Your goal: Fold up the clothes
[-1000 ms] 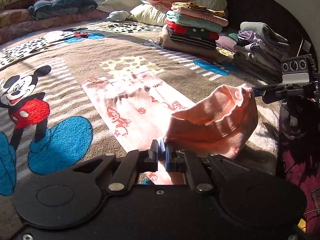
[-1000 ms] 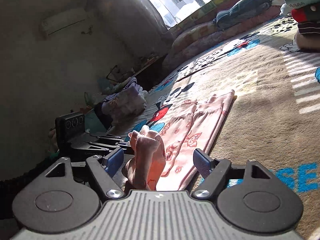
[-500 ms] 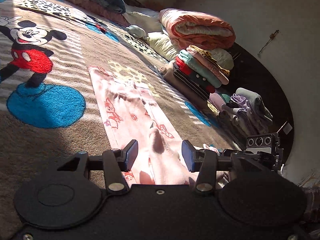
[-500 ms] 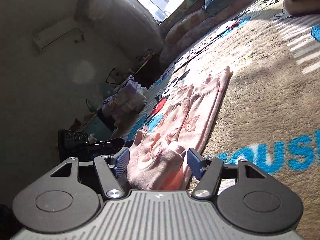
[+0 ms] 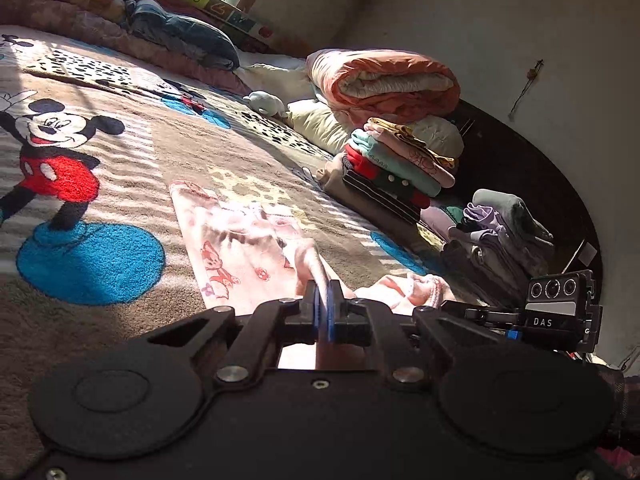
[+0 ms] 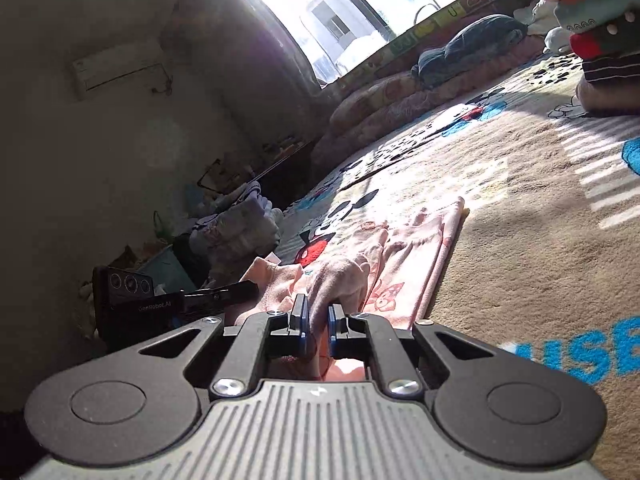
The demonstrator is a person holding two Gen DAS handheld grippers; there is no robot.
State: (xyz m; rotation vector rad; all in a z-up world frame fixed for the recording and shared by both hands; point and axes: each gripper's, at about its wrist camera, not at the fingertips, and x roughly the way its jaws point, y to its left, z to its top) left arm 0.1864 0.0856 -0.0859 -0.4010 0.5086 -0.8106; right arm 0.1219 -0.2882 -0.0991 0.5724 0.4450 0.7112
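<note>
Both my grippers, left (image 5: 325, 309) and right (image 6: 317, 322), have clamped the near hem of the garment (image 5: 240, 244); soft, light, grip edges.

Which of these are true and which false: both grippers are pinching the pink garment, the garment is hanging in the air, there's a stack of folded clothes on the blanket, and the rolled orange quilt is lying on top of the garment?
1. Both grippers are pinching the pink garment. True: the left gripper and the right gripper are each shut on a fold of the pink garment.
2. The garment hangs in the air. False: most of it lies flat on the cartoon-mouse blanket.
3. A stack of folded clothes sits on the blanket. True: the folded stack stands beyond the garment.
4. The rolled orange quilt lies on the garment. False: the orange quilt rests far behind it, near the wall.
</note>
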